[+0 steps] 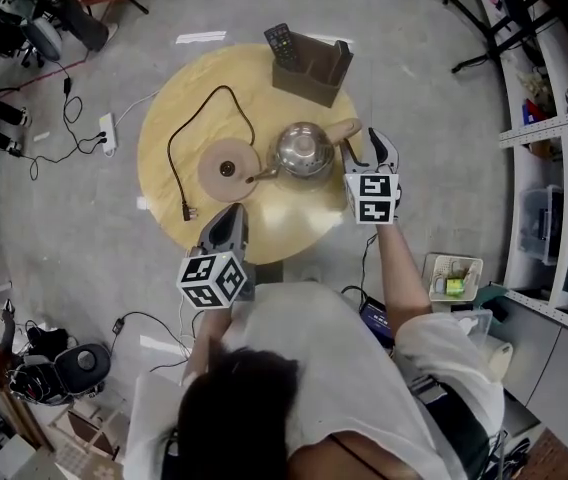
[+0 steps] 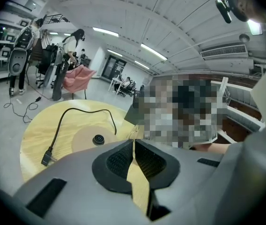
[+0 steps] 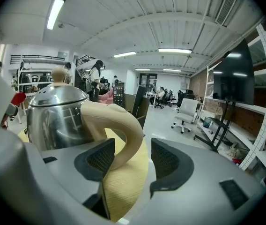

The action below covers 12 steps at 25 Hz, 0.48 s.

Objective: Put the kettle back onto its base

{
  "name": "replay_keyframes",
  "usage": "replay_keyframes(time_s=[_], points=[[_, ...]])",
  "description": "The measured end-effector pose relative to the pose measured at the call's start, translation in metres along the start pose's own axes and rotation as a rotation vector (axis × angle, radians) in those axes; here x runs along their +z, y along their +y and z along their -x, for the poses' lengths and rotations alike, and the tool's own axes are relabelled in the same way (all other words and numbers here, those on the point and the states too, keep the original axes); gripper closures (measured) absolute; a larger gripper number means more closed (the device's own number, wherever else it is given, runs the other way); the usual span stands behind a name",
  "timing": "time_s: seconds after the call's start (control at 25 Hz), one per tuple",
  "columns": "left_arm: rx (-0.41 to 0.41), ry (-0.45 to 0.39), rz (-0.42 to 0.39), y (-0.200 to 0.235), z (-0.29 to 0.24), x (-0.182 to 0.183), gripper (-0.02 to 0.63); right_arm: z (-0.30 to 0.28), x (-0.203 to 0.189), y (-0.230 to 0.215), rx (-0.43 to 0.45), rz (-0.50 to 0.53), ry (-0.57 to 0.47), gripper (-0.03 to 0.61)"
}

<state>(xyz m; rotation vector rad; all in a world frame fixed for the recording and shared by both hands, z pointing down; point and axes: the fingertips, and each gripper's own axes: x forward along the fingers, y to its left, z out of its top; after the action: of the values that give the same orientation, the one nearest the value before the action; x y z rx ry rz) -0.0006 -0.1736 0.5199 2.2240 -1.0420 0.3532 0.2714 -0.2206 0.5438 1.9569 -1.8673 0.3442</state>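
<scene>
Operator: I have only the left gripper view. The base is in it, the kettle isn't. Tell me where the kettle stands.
Observer: The kettle stands on the round table, off the base and right beside it, spout pointing at it.
Operator: Report the right gripper.
Observer: The right gripper has its jaws apart, with the kettle's cream handle at their mouth, not clamped.
Operator: Name what else is on the table.
Observer: A dark organiser box at the far edge, a remote at its end.

Kettle point(image 1: 304, 150) body is polished silver; its handle point(image 3: 123, 125) is cream. Base point(image 1: 228, 169) is tan, cord point(image 1: 170, 153) black, table point(image 1: 294, 216) pale yellow wood grain.
</scene>
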Motion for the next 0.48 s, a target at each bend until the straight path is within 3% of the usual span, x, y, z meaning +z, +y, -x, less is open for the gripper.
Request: replay_keyframes(time_s=[0.28, 0.48], points=[[0.023, 0.014, 0.012, 0.011, 0.0, -0.005, 0.58, -0.014, 0.001, -0.001, -0.002, 0.002, -0.009, 0.348], [0.038, 0.034, 0.037, 0.019, -0.001, -0.01, 0.58, -0.022, 0.005, -0.002, -0.008, 0.063, -0.016, 0.348]])
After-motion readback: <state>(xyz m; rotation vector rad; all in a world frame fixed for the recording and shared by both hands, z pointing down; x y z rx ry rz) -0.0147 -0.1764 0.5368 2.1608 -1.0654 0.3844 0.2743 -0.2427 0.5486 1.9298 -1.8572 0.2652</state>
